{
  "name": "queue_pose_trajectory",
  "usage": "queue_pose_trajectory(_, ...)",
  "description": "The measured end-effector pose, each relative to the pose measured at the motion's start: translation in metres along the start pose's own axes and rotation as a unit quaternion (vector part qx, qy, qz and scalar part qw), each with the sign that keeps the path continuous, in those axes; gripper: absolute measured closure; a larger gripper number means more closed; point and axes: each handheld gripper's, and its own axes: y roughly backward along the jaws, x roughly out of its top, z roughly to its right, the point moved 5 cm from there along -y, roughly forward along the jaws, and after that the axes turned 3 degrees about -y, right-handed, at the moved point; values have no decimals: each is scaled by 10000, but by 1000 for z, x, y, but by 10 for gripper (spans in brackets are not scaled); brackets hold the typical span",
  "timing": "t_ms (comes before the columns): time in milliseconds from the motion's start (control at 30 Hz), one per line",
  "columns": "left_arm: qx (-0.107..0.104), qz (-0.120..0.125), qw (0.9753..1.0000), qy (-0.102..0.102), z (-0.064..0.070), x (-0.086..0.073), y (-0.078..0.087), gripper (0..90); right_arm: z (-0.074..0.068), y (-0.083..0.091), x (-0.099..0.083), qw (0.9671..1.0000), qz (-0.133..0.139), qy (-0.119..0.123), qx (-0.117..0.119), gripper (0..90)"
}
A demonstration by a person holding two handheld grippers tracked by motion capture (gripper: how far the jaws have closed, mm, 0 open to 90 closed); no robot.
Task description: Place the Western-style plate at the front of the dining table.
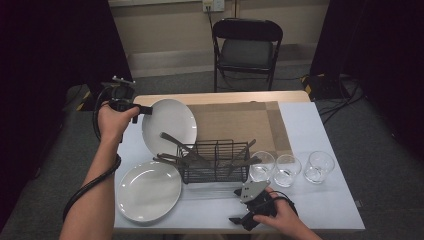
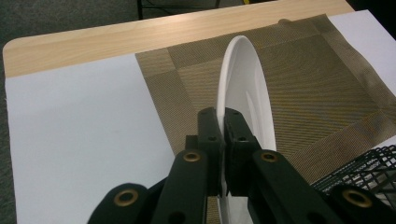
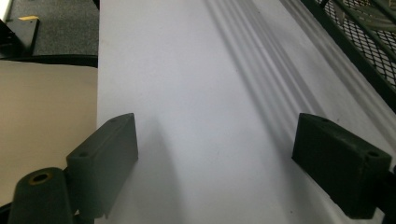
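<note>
My left gripper (image 1: pixel 146 109) is shut on the rim of a white plate (image 1: pixel 170 125), held tilted above the table at the left of a brown placemat (image 1: pixel 240 122). In the left gripper view the plate (image 2: pixel 245 93) stands on edge between the shut jaws of my left gripper (image 2: pixel 224 122). A second white plate (image 1: pixel 148 190) lies flat at the front left. A black wire basket (image 1: pixel 214 161) holds several pieces of cutlery (image 1: pixel 180 145). My right gripper (image 1: pixel 239 219) rests near the front edge, open, with nothing between its fingers (image 3: pixel 343 165).
Three clear glasses (image 1: pixel 290 169) stand in a row to the right of the basket. The table has a white sheet (image 1: pixel 325 200) over a wooden top (image 1: pixel 220 97). A black folding chair (image 1: pixel 247 47) stands behind the table. The basket's mesh (image 3: pixel 369 42) is close to the right gripper.
</note>
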Motion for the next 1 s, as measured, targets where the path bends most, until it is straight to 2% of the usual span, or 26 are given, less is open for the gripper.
queue_pose_trajectory(533, -82, 38, 9999, -73, 6, 8, -13, 874, 0, 0, 0, 10000, 1, -6, 5, 132)
queue_pose_trajectory(667, -120, 62, 9999, -38, 8, 10, -19, 874, 0, 0, 0, 10000, -1, 7, -1, 132)
queue_pose_trajectory(767, -82, 48, 9999, -126, 10, 12, -22, 874, 0, 0, 0, 10000, -3, 6, 0, 132)
queue_pose_trajectory(900, -195, 45, 9998, -67, 13, 13, -28, 874, 0, 0, 0, 10000, -4, 3, 0, 132)
queue_pose_trajectory(1000, -194, 50, 9997, -123, 15, 14, -30, 874, 0, 0, 0, 10000, -1, -16, 6, 132)
